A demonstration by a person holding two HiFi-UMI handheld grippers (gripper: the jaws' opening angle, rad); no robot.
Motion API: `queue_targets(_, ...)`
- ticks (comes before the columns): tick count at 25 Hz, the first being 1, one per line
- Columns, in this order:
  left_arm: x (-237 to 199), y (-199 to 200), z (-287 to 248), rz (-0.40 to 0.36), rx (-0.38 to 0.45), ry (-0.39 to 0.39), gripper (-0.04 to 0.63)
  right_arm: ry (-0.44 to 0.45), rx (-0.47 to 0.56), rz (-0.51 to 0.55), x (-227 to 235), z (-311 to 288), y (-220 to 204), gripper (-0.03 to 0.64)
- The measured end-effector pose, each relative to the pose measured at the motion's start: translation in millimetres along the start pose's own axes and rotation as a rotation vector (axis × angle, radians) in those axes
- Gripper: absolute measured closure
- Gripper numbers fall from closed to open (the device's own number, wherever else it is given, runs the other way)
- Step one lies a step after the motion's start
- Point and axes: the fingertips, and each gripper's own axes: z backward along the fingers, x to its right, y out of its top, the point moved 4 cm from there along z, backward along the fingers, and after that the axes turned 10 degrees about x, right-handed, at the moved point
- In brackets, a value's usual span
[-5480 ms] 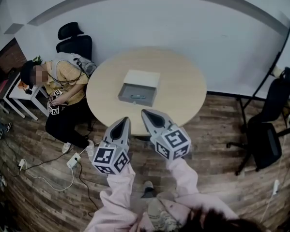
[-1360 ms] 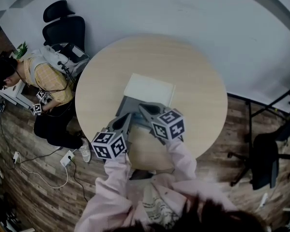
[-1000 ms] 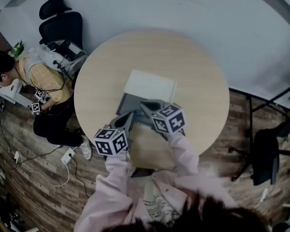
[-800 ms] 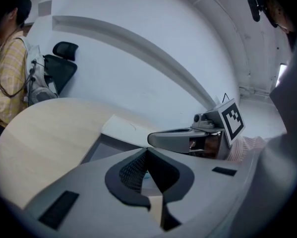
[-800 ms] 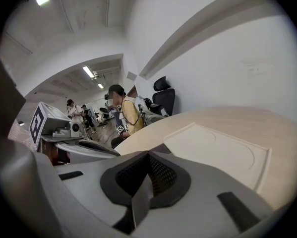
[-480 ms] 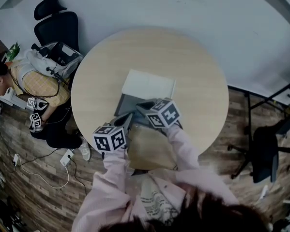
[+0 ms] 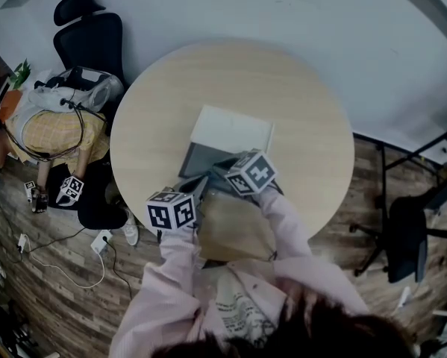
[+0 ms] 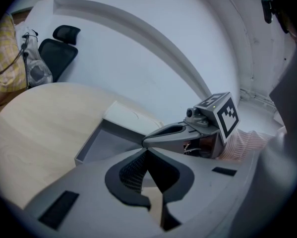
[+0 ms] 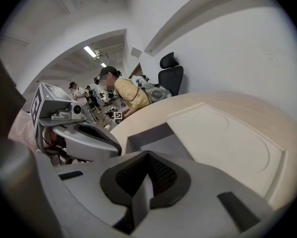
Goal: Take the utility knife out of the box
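Your box point(image 7: 222, 134) lies flat near the middle of the round table point(image 7: 156, 110). Its white cover point(image 7: 242, 125) is on the far side. The grey tray point(image 7: 199, 157) is slid out towards you, open on top, near end hidden. The visible tray floor is plain grey. The utility knife can't be made out.

Open-top box point(image 7: 199, 157), L tongs point(image 7: 200, 180), R tongs point(image 7: 218, 168) at near rim; tabletop point(image 7: 152, 129) free either side.
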Motion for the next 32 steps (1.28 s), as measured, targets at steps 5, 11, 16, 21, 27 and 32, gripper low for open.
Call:
queue_targets(5, -4, -4, 0, 0.015, -0.025, -0.008, 0.586, -0.003, -0.083, 0.036, 3, -7, -11, 0.615)
queue_targets(11, -6, -7, -3, 0.027, -0.041, -0.014, 0.586, -0.009, -0.154, 0.071, 6, -12, -19, 0.612)
queue_targets(16, -6, -5, -6, 0.033, -0.054, -0.023, 0.586, -0.015, -0.188, 0.083, 9, -15, -20, 0.6)
queue_targets(21, -8, -5, -7, 0.039, -0.054, -0.025, 0.586, -0.026, -0.222, 0.123, 12, -17, -25, 0.578)
queue_targets(27, -11, -5, -6, 0.045, -0.056, -0.021, 0.586, -0.026, -0.262, 0.175, 12, -21, -29, 0.532)
queue_targets(32, -12, -6, -5, 0.048, -0.056, -0.018, 0.586, -0.025, -0.297, 0.207, 15, -25, -37, 0.497)
